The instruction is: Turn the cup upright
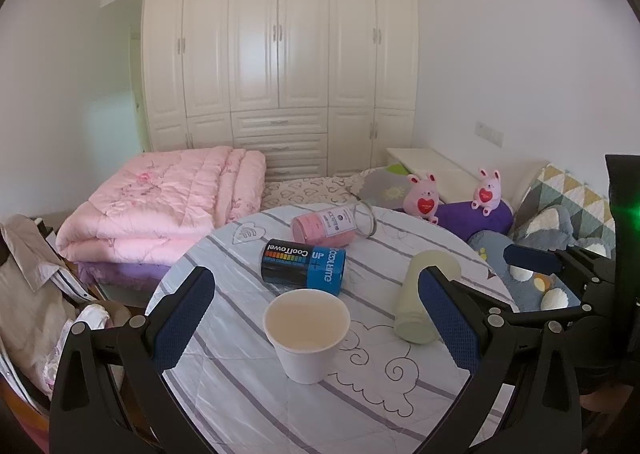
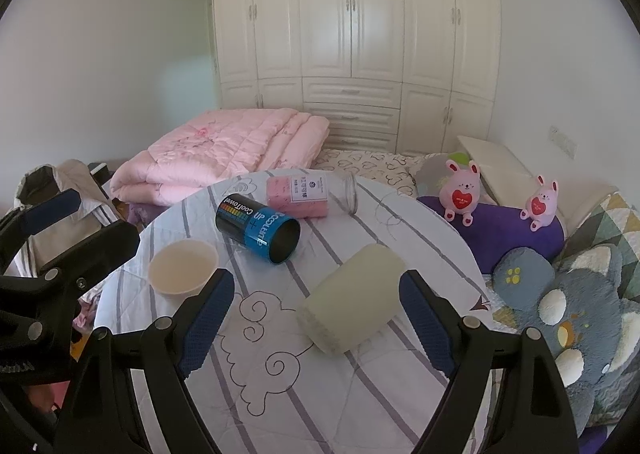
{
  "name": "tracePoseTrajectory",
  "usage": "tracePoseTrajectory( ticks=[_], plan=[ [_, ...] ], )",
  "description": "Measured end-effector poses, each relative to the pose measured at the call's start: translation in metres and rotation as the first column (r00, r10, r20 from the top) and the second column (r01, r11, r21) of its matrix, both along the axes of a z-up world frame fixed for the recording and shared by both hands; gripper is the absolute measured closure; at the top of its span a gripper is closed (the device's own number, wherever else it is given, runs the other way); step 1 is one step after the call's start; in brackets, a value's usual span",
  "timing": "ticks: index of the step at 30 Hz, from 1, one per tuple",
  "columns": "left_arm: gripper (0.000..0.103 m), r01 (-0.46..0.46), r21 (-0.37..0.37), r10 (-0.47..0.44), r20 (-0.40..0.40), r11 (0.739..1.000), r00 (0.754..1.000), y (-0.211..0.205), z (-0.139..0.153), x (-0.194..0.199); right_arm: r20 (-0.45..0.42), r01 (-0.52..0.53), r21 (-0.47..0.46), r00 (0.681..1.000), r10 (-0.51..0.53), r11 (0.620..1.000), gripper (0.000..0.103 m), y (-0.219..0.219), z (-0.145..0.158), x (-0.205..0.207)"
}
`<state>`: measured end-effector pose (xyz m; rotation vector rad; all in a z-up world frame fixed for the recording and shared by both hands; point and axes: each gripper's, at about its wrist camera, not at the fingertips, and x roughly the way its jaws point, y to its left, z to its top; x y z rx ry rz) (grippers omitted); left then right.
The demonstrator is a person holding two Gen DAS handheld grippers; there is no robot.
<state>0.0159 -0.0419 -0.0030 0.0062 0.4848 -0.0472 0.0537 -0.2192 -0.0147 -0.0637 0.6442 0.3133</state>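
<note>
Right wrist view: the right tool (image 2: 316,314) is spread wide around a pale green cup (image 2: 352,298) lying on its side on the bench (image 2: 360,406). Left tool (image 1: 316,314) gapes wide around an upright paper cup (image 1: 306,334).

Soft daylight, heavy fisheye bend, mild haze throughout.

Both views are evenly bright, the light diffuse. A broad pale sheen sits on the wardrobe (image 1: 280,42) doors. Shadows on the worktop (image 1: 248,394) are faint and short. Straight lines bow outward, and black vignette fills the corners. A green glare spot flares at 3 o'clock in the left view. Fine detail is soft.
</note>
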Motion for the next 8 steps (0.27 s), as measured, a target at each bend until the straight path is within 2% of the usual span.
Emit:
tracePoseTrajectory(
  ticks=[8],
  plan=[
    [0.0,0.004,0.003,-0.004,-0.01,1.0,1.0,0.0006,-0.0008,-0.0002,-0.009,-0.002,0.001,1.0,0.002,1.0,0.017,0.0007,-0.0018,0.0002]
  ],
)
